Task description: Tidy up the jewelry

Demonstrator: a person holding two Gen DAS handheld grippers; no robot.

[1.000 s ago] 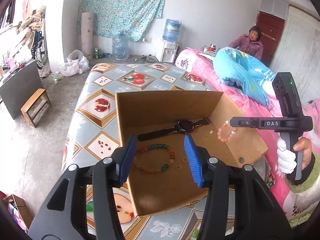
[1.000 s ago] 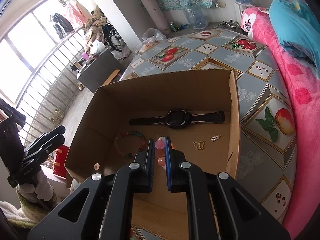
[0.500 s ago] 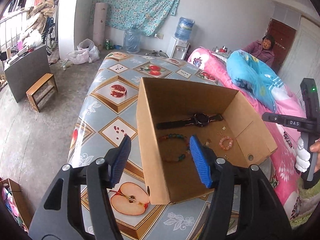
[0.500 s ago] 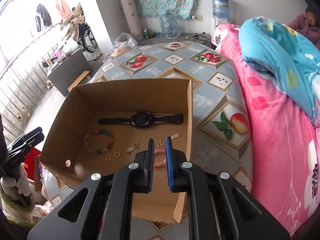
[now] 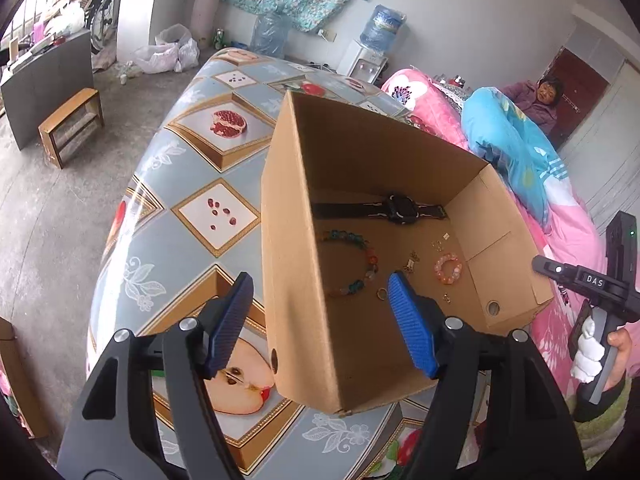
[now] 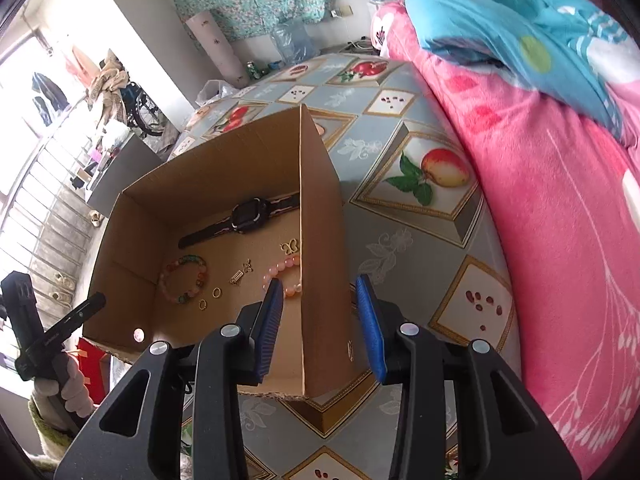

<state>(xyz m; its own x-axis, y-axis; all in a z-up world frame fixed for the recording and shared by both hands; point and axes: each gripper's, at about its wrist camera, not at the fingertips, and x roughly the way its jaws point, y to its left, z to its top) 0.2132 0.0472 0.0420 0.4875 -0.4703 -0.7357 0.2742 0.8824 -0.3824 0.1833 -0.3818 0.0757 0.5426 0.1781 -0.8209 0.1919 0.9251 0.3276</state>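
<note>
Now both spread — left gripper (image 5: 320, 320), right gripper (image 6: 320, 324) straddle box (image 5: 288, 280) walls; "DAS" label (image 5: 595, 280) legible.

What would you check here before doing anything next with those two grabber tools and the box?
1. Left tool open, holding nothing: ok.
2. Right tool open, holding nothing: ok.
3. Pink bracelet lying on the box floor: ok.
4. Each tool straddles a box wall, so a wall could get pinched or bumped: not ok.
5. Watch, colored bracelet, rings and charms inside the box: ok.
6. Any jewelry left outside on the table: cannot tell.
</note>
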